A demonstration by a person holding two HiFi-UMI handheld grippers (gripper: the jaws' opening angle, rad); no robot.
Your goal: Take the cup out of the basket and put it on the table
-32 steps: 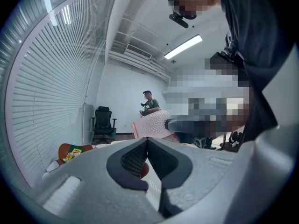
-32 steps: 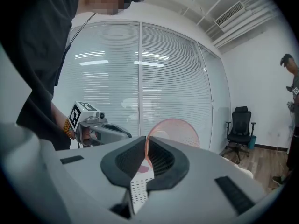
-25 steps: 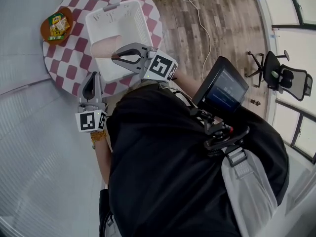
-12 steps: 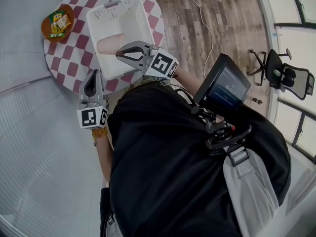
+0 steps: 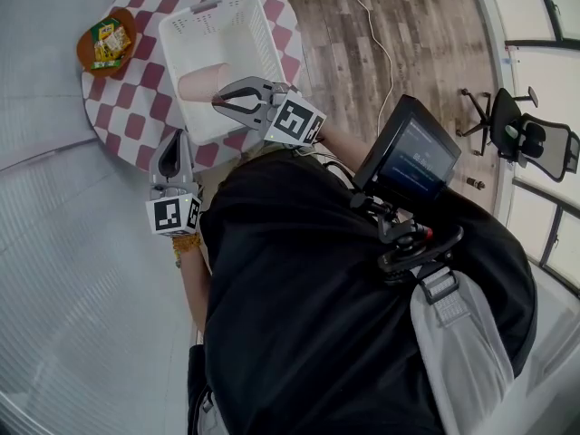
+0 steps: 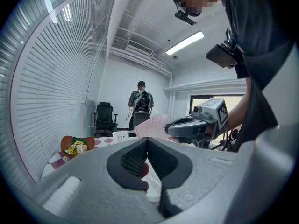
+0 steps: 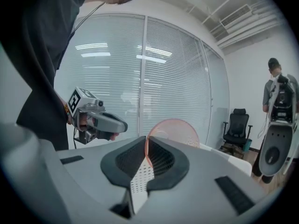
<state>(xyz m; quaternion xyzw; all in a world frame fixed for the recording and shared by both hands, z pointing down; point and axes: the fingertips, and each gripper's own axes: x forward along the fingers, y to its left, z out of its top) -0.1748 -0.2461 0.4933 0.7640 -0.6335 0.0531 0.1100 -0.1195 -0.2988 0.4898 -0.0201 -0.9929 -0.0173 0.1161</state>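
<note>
One cup (image 5: 198,84), one basket (image 5: 210,29), one table (image 5: 127,109), one snack bowl (image 5: 84,51), one left claw (image 5: 172,136), one right claw (image 5: 218,101)

The room is bright. A long white ceiling lamp (image 6: 187,42) glows. Lamp light makes shiny streaks on the tall glass wall with white blinds (image 7: 140,78). Light shines through the thin pink see-through cup (image 7: 175,130). Both gripper views bend at the edges and have black corners.

Left claw (image 5: 170,138), jaws together; right claw (image 5: 217,101) farther forward, jaws clamped.
</note>
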